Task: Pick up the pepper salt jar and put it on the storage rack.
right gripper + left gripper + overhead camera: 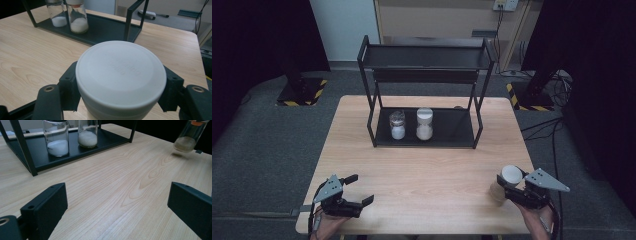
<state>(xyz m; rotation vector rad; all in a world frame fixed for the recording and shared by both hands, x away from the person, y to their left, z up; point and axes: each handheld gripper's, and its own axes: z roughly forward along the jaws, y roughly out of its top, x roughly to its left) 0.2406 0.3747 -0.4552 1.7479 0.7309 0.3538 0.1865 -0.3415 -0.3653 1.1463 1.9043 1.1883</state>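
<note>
Item: jar (504, 182), tilted, clamped in my right tongs (512, 186); rack (424, 142) lies ahead-left. Left tongs (357, 189) apart, idle.

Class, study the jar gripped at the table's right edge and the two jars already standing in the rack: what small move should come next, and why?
Probably carry the white-lidded jar, clamped in the right tongs and lifted clear of the table, forward toward the rack. Its bottom shelf holds two jars at the left, with bare space to their right. The left tongs stand open.
</note>
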